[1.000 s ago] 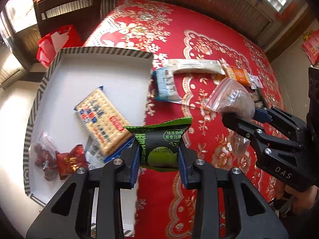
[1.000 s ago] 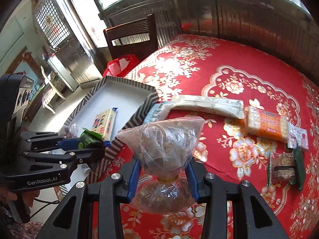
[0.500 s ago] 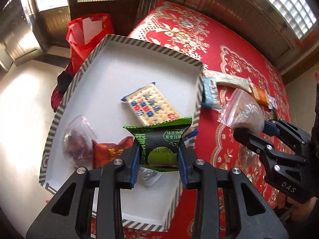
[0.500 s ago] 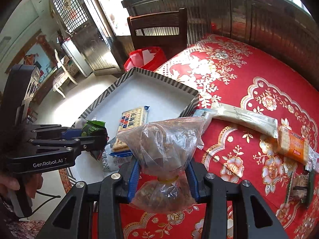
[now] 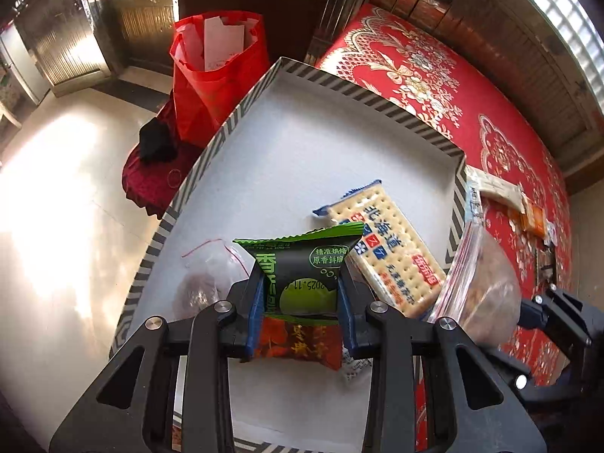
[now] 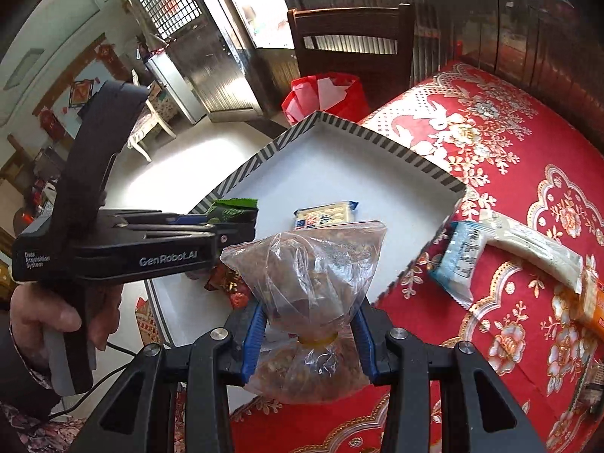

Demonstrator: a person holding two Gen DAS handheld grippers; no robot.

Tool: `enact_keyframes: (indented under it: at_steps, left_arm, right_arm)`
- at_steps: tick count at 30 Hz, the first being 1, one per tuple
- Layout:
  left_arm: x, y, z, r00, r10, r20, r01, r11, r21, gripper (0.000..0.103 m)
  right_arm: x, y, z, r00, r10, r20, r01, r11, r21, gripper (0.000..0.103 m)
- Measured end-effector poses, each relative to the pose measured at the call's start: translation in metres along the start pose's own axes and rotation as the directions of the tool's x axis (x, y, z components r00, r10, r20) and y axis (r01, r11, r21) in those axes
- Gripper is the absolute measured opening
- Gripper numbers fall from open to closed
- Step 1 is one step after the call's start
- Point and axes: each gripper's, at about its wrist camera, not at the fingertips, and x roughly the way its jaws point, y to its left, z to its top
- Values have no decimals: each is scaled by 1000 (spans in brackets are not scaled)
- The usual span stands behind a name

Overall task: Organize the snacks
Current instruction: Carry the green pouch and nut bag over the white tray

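Observation:
My left gripper [image 5: 300, 302] is shut on a green snack packet [image 5: 302, 264] and holds it above the white box with a striped rim [image 5: 370, 100]. Inside the box lie a cracker pack [image 5: 385, 249], a red candy packet [image 5: 298, 339] and a small clear bag of dark pieces [image 5: 204, 287]. My right gripper [image 6: 309, 334] is shut on a clear bag of brown snacks [image 6: 305, 264], hanging over the box's near right side. In the right wrist view the left gripper [image 6: 241, 222] shows at the left with the green packet [image 6: 232, 207], over the striped box [image 6: 396, 154].
On the red floral tablecloth [image 6: 509, 143] right of the box lie a blue-white packet [image 6: 460, 260], a long white packet [image 6: 536, 249] and an orange packet [image 5: 534, 219]. A red bag [image 5: 215, 71] and a wooden chair [image 6: 351, 37] stand beyond the table's edge.
Both grippers have carried their packets leftward from the tablecloth to above the box. The box now fills the middle of both views.

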Motion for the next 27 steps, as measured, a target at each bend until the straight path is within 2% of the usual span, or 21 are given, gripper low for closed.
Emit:
enact_keyframes:
  at_steps: [7,14,19,27]
  left_arm:
    - [10,10,12,1000,17,-1,-17,1000,-25,32]
    - [20,7,14,1000,9,-12,-10,1000,-20,32]
    - [26,7,15,1000,5,-21,-6,1000,-18,32]
    - [31,13,15,1000,16,-22,-17,1000,-24,32]
  right_arm:
    - [26,29,-5,996,69,-56,-72,996,-45,41]
    - [44,49,-11,989,103,-109,-113,990,-82,41]
    - [61,64,-18,982,103,-161,-123,985,-122,41]
    - [76,68,-20,976,108,-188,-133,984,-122,41]
